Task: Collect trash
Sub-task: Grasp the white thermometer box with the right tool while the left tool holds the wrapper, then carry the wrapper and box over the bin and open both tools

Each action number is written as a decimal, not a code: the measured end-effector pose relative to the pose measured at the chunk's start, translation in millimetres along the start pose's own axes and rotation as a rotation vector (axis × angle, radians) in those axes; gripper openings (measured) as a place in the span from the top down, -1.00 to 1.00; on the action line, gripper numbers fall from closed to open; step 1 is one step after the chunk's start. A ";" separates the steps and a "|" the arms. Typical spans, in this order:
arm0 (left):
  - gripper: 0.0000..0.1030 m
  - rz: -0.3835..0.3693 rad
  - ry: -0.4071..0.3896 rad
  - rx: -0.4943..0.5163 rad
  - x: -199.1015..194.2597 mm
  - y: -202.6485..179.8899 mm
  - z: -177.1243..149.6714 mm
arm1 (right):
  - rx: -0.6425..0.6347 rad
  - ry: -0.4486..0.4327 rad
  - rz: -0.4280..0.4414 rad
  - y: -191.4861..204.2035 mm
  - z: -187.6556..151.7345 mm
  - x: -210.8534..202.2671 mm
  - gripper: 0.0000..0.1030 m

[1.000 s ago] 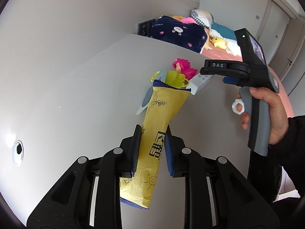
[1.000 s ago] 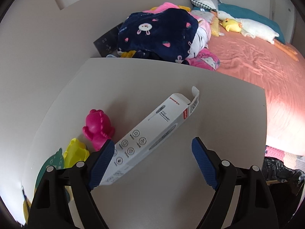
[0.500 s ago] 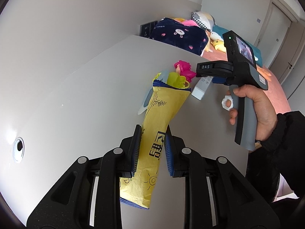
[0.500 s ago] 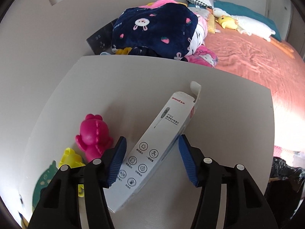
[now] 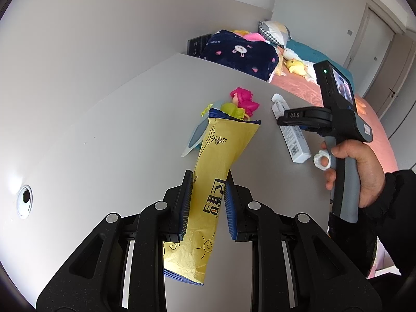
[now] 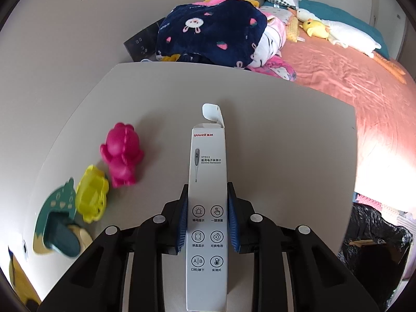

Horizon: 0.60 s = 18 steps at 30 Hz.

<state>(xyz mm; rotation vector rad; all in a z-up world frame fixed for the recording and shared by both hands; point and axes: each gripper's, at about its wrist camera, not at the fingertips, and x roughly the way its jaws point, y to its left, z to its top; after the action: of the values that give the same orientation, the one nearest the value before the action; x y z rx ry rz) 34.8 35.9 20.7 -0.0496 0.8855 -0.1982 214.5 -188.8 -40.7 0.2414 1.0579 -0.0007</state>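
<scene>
My left gripper [image 5: 208, 208] is shut on a yellow snack wrapper [image 5: 210, 189] and holds it above the white desk [image 5: 104, 143]. My right gripper [image 6: 207, 221] is shut on a long white thermometer box [image 6: 207, 208] with its end flap open. The box also shows in the left wrist view [image 5: 292, 132], held by the right gripper [image 5: 291, 115] over the desk's right side.
A pink toy [image 6: 121, 153], a yellow toy [image 6: 91, 193] and a green dinosaur toy [image 6: 58, 223] sit on the desk at the left. A black trash bag [image 6: 374, 247] hangs beyond the desk's right edge. A bed [image 6: 351, 62] with blankets lies behind.
My right gripper closed its fingers onto the thermometer box, and the box now lies straight between them. The left gripper still holds the wrapper.
</scene>
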 end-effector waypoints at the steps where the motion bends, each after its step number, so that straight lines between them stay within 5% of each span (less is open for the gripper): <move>1: 0.55 0.000 -0.001 0.001 -0.9 -0.3 -0.6 | -0.005 -0.004 0.001 -1.8 -2.8 -3.4 0.46; 18: 0.55 -0.022 -0.010 0.052 -11.3 -29.7 -5.0 | -0.090 -0.069 0.058 -19.6 -36.7 -75.4 0.45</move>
<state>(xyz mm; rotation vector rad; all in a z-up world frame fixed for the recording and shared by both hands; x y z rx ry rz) 19.5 9.1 29.9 -0.0124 0.8699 -0.2411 143.4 -209.4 3.4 0.1892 0.9796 0.0897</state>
